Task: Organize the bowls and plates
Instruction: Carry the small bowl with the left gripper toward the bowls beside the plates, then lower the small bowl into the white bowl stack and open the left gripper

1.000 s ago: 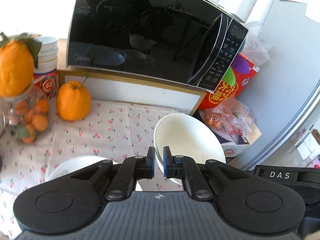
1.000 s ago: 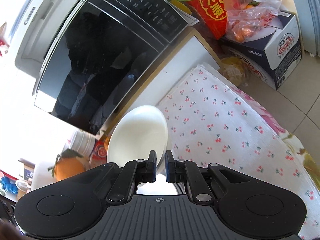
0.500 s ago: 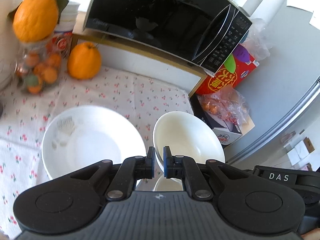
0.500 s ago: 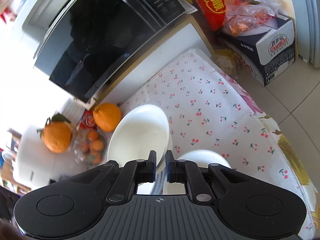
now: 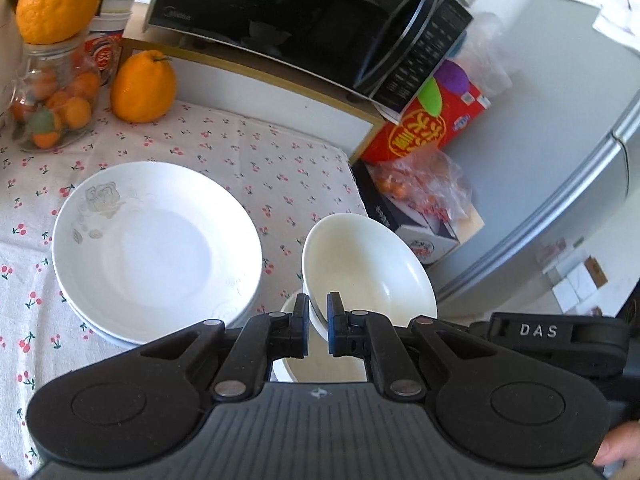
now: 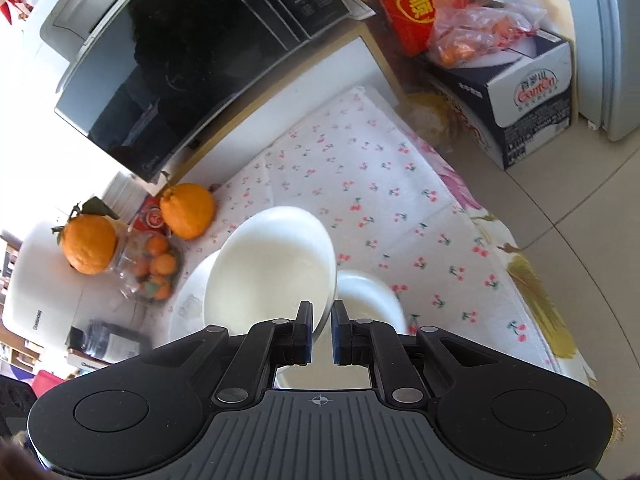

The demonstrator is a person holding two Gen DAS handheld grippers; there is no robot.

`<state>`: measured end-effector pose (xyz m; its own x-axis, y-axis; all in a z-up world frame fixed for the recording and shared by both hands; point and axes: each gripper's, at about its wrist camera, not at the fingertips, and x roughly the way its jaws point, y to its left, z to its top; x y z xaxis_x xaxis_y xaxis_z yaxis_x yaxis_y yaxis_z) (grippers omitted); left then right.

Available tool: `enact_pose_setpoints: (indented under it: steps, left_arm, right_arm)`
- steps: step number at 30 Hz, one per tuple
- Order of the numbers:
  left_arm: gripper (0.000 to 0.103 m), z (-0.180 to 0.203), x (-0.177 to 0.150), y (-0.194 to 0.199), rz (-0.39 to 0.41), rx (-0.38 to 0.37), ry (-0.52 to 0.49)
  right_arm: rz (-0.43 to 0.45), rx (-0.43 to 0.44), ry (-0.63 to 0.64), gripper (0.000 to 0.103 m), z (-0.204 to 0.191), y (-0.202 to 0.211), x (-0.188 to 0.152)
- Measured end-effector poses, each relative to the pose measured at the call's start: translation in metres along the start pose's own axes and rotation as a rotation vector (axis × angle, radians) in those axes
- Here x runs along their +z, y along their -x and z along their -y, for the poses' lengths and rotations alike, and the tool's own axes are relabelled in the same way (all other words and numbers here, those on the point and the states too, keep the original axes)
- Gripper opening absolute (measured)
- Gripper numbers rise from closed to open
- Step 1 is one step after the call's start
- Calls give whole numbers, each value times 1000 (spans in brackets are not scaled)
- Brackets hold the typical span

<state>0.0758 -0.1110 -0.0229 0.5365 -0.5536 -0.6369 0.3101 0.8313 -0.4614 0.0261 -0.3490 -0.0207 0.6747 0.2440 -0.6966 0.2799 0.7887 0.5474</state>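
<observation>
My left gripper (image 5: 318, 326) is shut on the rim of a white bowl (image 5: 372, 268), held tilted above another white bowl (image 5: 292, 360) on the table. A stack of white plates (image 5: 156, 244) with a faint flower print lies to its left. My right gripper (image 6: 321, 332) is shut on the rim of a white plate (image 6: 272, 276), held tilted above the plate stack (image 6: 188, 300). A white bowl (image 6: 368, 296) stands on the cloth just right of it.
A cherry-print cloth (image 5: 256, 160) covers the table. A black microwave (image 5: 304, 16) stands at the back. Oranges (image 5: 143, 86) and a jar of small fruit (image 5: 56, 96) are at the back left. A box with bagged fruit (image 6: 516, 80) sits on the floor to the right.
Both grippers have come down and back toward the table with their dishes. The plate stack and the bowl on the cloth have come into view under them.
</observation>
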Motion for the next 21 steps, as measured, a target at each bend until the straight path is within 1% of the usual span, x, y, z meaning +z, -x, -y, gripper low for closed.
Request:
enact_pose_setpoints:
  steps: [5,13,21]
  left_arm:
    - [8,3,-8,-3,-14,16,-45]
    - [9,3,-19,-10,-52,56,-80]
    - [10,1,-22,-13,-70,73,-90]
  right_arm:
    - [-30,-31,6,11,6,-6,-3]
    - [-60,-113,97,13,0,-16,-11]
    - [-84,-126,116,13,0,-22,-13]
